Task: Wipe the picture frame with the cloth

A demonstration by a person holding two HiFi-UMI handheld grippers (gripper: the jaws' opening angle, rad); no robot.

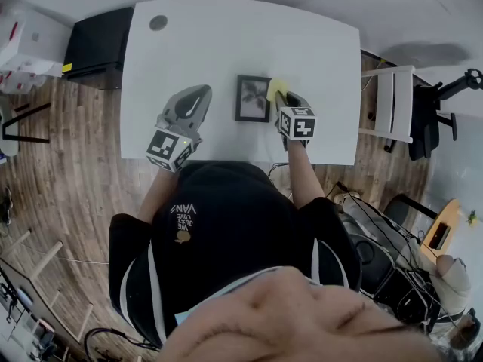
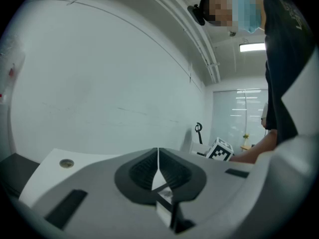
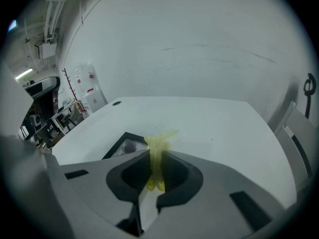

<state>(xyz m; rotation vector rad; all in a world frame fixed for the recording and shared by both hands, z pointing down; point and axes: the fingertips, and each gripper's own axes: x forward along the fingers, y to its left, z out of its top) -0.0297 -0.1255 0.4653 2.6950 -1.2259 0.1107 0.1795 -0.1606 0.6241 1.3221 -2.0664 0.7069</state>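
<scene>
Toward the near half of a white table [image 1: 226,44], a small picture frame [image 1: 253,98] lies flat on its back. It is rectangular and dark-bordered, with a pale print under what looks like glass, and lying flat probably lets it be wiped without a second grip to steady it. A yellow cloth [image 1: 276,89], soft and bunched into a narrow fold, touches its upper right corner. The right gripper [image 1: 281,99] has both jaws clamped on that cloth. In the right gripper view the cloth [image 3: 158,151] is pinched between dark ribbed pads, and a crumpled tuft pokes out past the tips beside the picture frame [image 3: 123,144]. That loose tuft seems to be the working end, so the wipe appears to be at the frame's right side. The left gripper [image 1: 198,100] lies left of the frame, apart from it. Its own view shows the left gripper [image 2: 158,169] with jaws pressed together on nothing, only a thin seam between the ribbed pads, so it seems parked out of the way. Both grippers are smooth grey shells, and each carries a cube of black-and-white square markers. The person, in a dark top, stands at the table's near side on wood-look flooring [image 1: 83,179].
</scene>
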